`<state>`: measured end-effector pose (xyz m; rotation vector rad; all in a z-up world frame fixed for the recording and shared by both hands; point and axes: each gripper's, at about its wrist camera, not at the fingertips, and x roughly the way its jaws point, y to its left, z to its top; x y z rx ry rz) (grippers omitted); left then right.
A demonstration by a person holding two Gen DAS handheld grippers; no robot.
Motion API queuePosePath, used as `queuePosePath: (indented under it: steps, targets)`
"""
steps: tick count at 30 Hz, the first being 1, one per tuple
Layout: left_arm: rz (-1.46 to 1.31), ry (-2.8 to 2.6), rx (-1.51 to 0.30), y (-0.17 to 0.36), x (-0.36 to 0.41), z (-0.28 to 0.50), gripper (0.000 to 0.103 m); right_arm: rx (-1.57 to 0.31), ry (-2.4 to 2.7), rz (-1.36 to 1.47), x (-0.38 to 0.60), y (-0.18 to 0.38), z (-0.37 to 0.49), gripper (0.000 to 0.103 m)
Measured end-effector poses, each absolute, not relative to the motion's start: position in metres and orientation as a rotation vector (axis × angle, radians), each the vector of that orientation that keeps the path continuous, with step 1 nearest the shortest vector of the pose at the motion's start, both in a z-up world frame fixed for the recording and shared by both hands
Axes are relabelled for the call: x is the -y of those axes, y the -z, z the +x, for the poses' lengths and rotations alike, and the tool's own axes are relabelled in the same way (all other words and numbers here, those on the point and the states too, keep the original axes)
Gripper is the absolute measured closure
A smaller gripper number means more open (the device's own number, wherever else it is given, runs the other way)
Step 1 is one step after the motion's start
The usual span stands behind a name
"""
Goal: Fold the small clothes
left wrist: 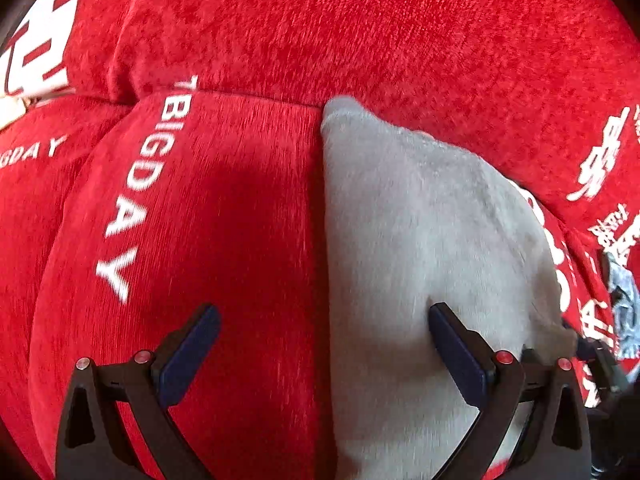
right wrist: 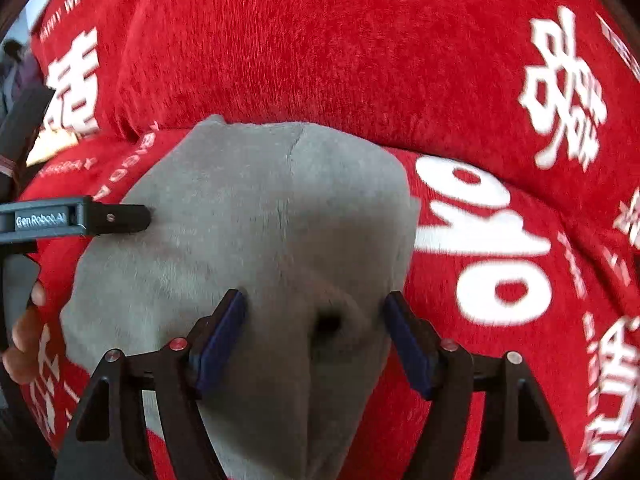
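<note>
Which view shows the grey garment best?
Right wrist: the grey garment fills the centre, its top and both side edges visible between open fingers. Left wrist shows only one half, cut off at the frame's bottom.

A home, by the look of it. Red plush bedding [right wrist: 320,40] with white wedding lettering [right wrist: 480,232] fills both frames.

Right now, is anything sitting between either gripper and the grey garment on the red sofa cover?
Nothing visible. The right gripper is open right over the grey garment, fingers straddling a raised fold. The left gripper is open at the garment's left edge, one finger on it, one over the red cover.
</note>
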<state>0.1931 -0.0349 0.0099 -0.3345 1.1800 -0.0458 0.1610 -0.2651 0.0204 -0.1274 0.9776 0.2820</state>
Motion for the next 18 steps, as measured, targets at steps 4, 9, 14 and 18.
queuePosePath:
  steps: [4, 9, 14, 18]
  targets:
    - [-0.323, 0.063, -1.141, -0.028, 0.027, 0.161, 0.0, -1.032, -0.234, -0.043, 0.288, -0.029, 0.139, 0.024]
    - [-0.254, 0.057, -1.081, -0.044, 0.025, 0.118, 0.0, -0.932, -0.261, -0.08, 0.261, -0.062, 0.099, 0.024]
    - [-0.2, 0.029, -1.097, -0.034, 0.02, 0.089, 0.0, -0.922, -0.217, -0.153, 0.239, -0.049, 0.084, 0.024]
    - [-0.114, 0.046, -1.091, -0.026, 0.033, 0.078, 0.0, -0.948, -0.216, -0.012, 0.274, -0.036, 0.089, 0.031]
